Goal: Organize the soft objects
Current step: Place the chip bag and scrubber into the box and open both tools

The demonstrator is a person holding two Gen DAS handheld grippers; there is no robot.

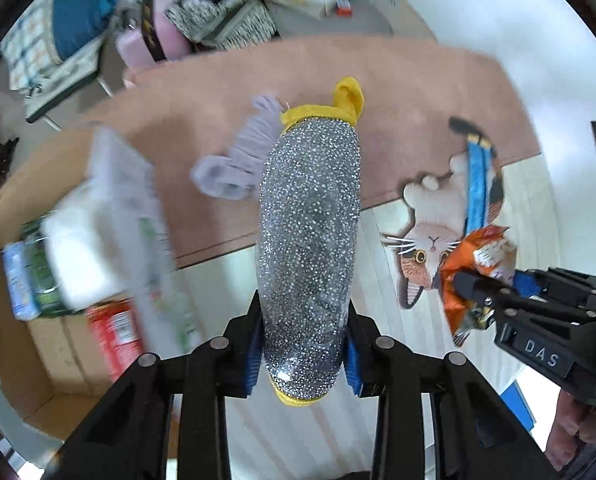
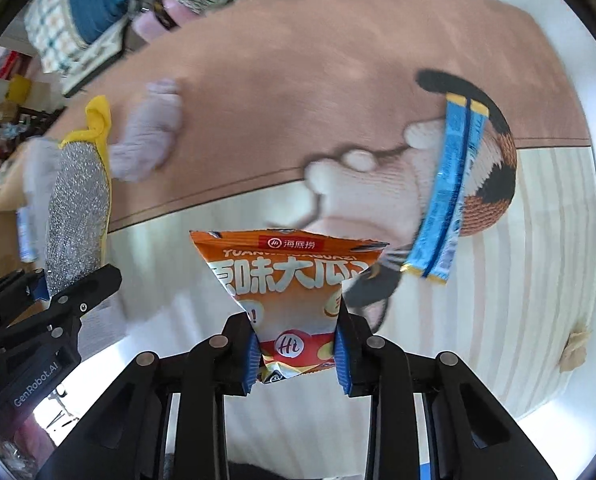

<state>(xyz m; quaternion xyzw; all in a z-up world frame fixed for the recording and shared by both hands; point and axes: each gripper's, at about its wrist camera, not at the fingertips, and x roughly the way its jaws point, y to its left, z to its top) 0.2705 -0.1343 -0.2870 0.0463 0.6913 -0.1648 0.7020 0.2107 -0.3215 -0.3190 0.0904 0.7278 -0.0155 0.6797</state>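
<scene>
A: L gripper (image 1: 303,364) is clamping the scrubber (image 1: 309,248) low down, blue pads pressing both sides; it's sticking up and away from the jaws, yellow loop at the far end. R gripper (image 2: 298,350) is pinching the orange snack bag (image 2: 288,280) at its bottom corner, bag fanning out above the jaws.

B: So both are holding 1 item each, off the floor?

A: Looks so. Just left of the L one there's an open cardboard box (image 1: 38,380) w/ packs and a red can inside already, blurry tho.

B: Progress?

A: Partway, I'd guess. A few things are boxed, 2 are in hand. Left out: purple cloth (image 1: 238,160) on the pink rug (image 1: 377,92), blue sachet (image 2: 449,192) lying on the cat mat (image 2: 485,184).

B: Views differing?

A: L view is showing the box contents; R view is barely catching a box edge. R view is giving the bag's print and the full sachet, plus a tan scrap (image 2: 575,348) on the floor at far right that L view isn't showing.
</scene>
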